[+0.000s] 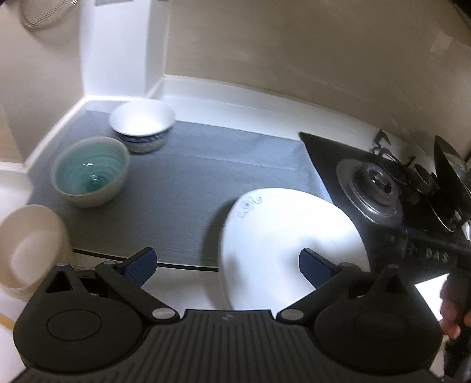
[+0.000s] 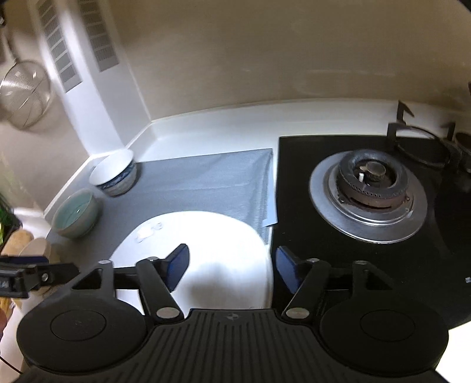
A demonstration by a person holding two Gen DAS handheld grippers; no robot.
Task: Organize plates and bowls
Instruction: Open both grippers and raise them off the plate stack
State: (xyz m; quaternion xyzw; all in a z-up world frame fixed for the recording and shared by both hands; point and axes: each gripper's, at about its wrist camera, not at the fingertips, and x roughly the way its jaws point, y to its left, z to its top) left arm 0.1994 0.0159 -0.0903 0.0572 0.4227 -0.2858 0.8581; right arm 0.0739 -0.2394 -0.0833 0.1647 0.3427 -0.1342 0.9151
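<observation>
Grey textured matting [image 1: 182,176] covers a white countertop [image 1: 206,101] set into a corner of beige wall, as the left wrist view shows, with a black gas hob [image 1: 368,188] to its right and a metal mesh strainer [image 1: 41,13] hanging high on the left wall. At the back of the mat stands a white bowl with a blue patterned band [image 1: 141,125], upright, and just in front of it, to the left, a grey bowl glazed turquoise inside [image 1: 89,172]; the two are close, and I cannot tell whether they touch. A cream bowl [image 1: 32,250], blurred, sits off the mat at the left edge. A large white round plate [image 1: 279,229] lies at the mat's front right corner, overhanging the front edge. The left gripper [image 1: 228,263] is spread wide and holds nothing; its right blue pad overlaps the plate's near part, its left pad is over bare mat.

From the right wrist view, the same mat [image 2: 206,176], hob [image 2: 368,191], strainer [image 2: 23,94], patterned bowl [image 2: 113,173] and turquoise bowl [image 2: 76,213] appear, with two grey vent grilles on the white column. The white plate [image 2: 206,250] lies directly ahead of the right gripper [image 2: 229,269], whose fingers are parted and empty, one pad over the plate's middle and the other just past its right rim, above the hob's edge.
</observation>
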